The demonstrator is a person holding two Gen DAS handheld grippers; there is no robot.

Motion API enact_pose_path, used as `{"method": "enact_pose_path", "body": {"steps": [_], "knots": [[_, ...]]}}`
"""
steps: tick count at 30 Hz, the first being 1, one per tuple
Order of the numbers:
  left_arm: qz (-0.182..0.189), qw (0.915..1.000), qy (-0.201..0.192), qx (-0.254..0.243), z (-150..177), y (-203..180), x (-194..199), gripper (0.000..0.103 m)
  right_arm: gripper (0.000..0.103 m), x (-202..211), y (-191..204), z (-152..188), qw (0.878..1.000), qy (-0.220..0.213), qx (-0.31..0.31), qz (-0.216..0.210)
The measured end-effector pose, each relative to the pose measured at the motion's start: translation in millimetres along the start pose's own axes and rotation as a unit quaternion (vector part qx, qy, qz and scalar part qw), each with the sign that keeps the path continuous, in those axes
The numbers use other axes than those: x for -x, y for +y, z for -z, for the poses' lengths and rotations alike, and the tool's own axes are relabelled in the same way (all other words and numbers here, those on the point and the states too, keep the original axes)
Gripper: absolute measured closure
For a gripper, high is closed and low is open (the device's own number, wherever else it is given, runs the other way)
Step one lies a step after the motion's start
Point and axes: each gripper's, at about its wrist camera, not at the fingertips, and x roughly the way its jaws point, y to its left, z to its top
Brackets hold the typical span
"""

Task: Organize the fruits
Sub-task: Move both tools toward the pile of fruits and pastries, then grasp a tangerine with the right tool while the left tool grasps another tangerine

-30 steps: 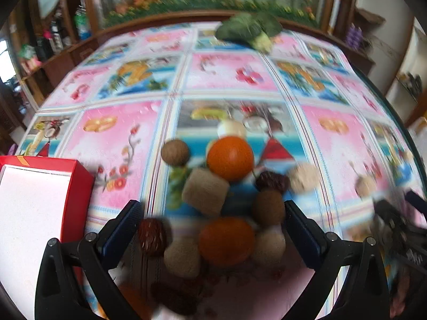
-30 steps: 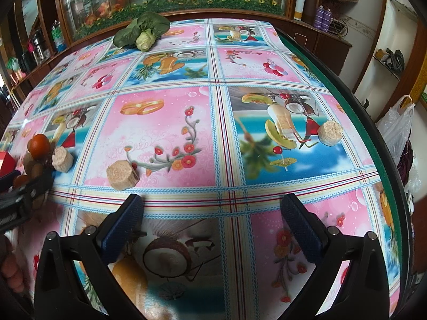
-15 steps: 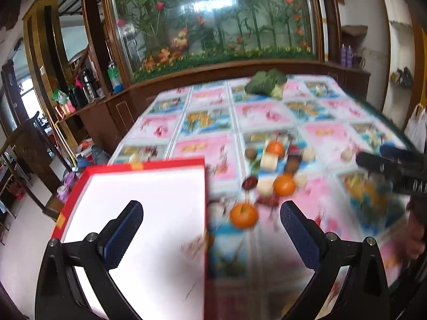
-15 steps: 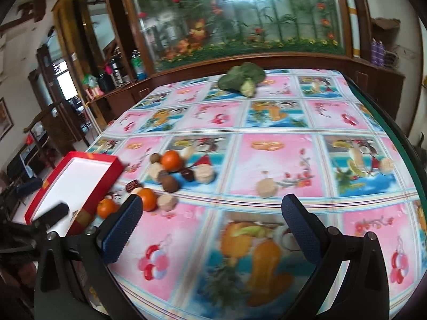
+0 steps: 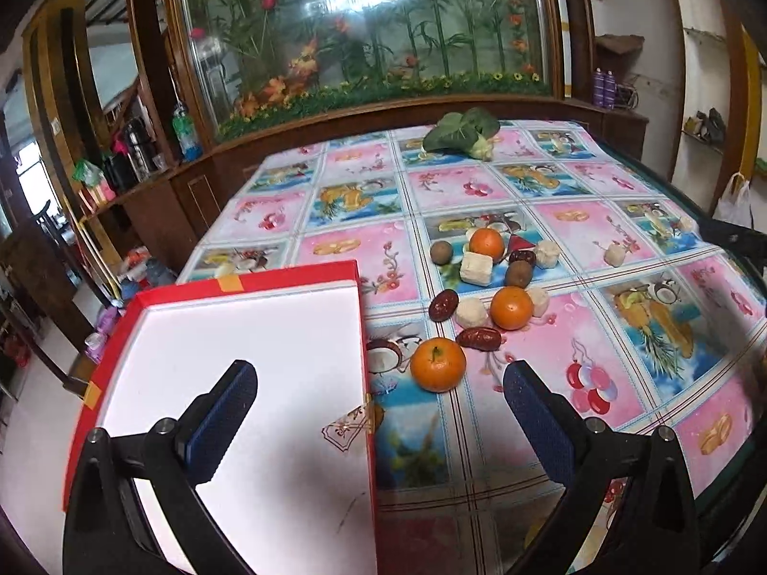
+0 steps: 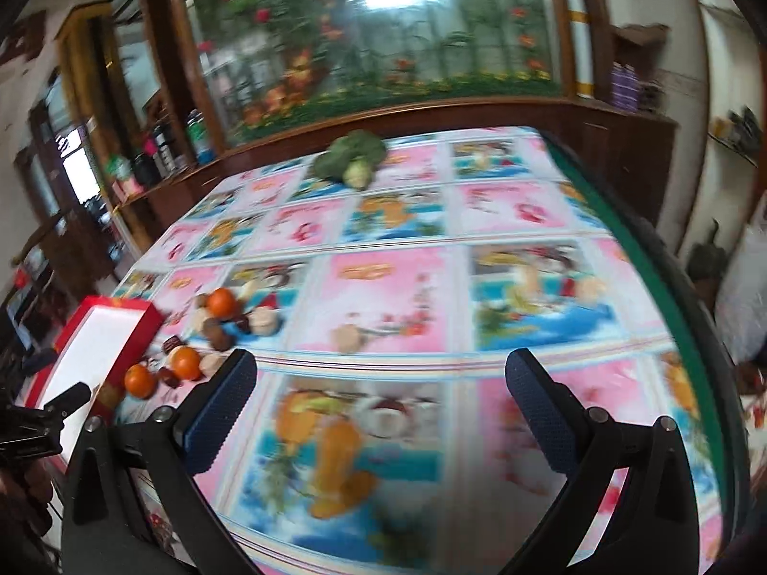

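Observation:
A red box with a white inside [image 5: 249, 359] lies at the table's near left corner. To its right sits a cluster of fruit: three oranges, the nearest one [image 5: 437, 364], another [image 5: 511, 307] and the farthest [image 5: 486, 242], with red dates [image 5: 443, 305], brown round fruits [image 5: 518, 273] and pale cake-like pieces [image 5: 475, 267]. My left gripper [image 5: 378, 407] is open, raised above the box's right edge. My right gripper [image 6: 378, 407] is open and empty over the table's near middle; in its blurred view the box [image 6: 103, 335] and the fruit cluster [image 6: 215, 326] lie far left.
A green leafy vegetable [image 5: 462, 134] lies at the far table edge. Two pale pieces [image 5: 614, 255] sit apart on the right. The table [image 5: 623, 383] wears a pink and blue fruit-print cloth. A wooden cabinet with a plant display stands behind. The other gripper [image 6: 43, 412] shows at lower left.
Both grippers have pulled back and up from the table, so the views now take in the whole table. The left one swung over the red box. Both stayed open.

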Motion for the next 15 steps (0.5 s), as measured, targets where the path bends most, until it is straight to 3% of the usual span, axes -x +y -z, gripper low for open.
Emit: {"method": "enact_pose_path", "body": {"steps": [3, 5, 7, 10, 15], "knots": [[-0.001, 1.0000, -0.002, 0.003, 0.8, 5.3, -0.9, 0.001, 0.000, 5.4, -2.7, -0.7, 1.000, -0.004, -0.019, -0.020], [-0.001, 1.0000, -0.006, 0.001, 1.5, 6.5, -3.1, 0.001, 0.000, -2.0, 17.2, -2.8, 0.998, 0.004, -0.011, -0.057], [0.025, 0.9996, 0.009, 0.012, 5.6, 6.6, -7.7, 0.001, 0.000, -13.5, 43.1, -3.7, 0.995, 0.016, 0.002, -0.103], [0.060, 0.9978, 0.015, 0.026, 10.7, 0.5, -9.3, 0.001, 0.000, -35.1, 79.9, -1.7, 0.984, 0.048, 0.008, -0.169], [0.096, 0.9954, 0.004, 0.000, 19.4, -19.8, -9.3, 0.000, 0.002, -58.6, 123.8, 12.1, 0.957, 0.102, 0.003, -0.271]]}}
